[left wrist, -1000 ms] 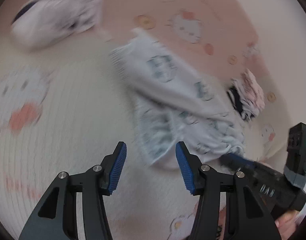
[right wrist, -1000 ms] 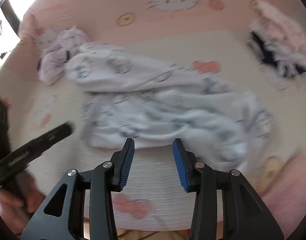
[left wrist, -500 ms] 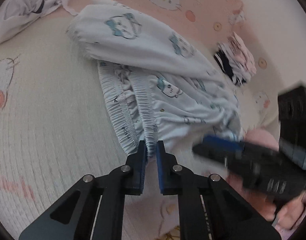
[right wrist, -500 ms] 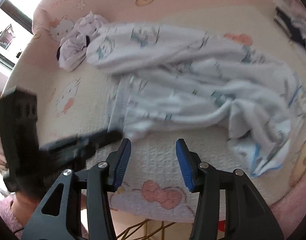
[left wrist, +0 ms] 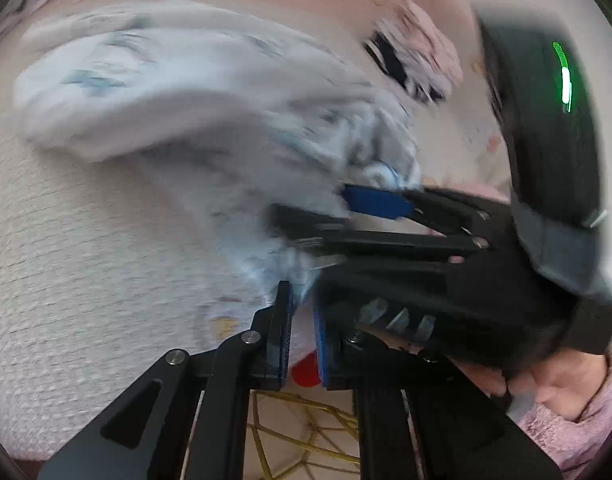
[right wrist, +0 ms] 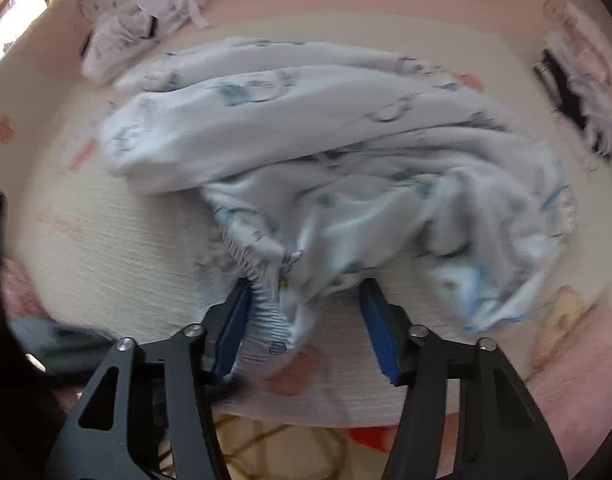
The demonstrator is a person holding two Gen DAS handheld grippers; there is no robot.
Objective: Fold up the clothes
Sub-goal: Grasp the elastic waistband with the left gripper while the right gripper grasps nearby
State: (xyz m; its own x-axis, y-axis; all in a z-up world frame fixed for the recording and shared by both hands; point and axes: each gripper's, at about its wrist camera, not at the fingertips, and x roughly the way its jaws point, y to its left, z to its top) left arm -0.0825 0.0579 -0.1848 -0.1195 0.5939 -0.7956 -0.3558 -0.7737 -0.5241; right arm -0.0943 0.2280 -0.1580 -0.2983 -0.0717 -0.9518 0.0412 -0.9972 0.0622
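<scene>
**Location.** The pyjama trousers (right wrist: 306,120), pale blue with a printed cartoon pattern, lie bunched across the middle of the quilted cover (right wrist: 106,248). The legs run toward its far edge. The gathered elastic waistband (right wrist: 262,300) is drawn to the near edge. A crumpled white garment (right wrist: 142,28) sits at the far left corner, and a pink and dark garment (right wrist: 578,92) at the right edge; both are well apart from the work.

**Tongs.** The left tongs (left wrist: 302,332) have just been closing and stand narrow. Waistband cloth appears pinched at their tips, though blur prevents certainty. The right tongs (right wrist: 306,320) have just been closing but stand at a medium gap. The waistband passes between the pads and touches the left one, and it is not yet clamped.

**Step in hand.** It is judged that a second hold on the waistband is being taken, beside the first.

**Recommendations.**
- The right pads should be closed on the elastic band itself, through both layers, not on loose fabric below it.
- The two holds should then be drawn apart along the near edge until the band is taut.
- The trousers should be lifted and shaken only once both holds are firm, so that the twisted legs fall straight.
</scene>
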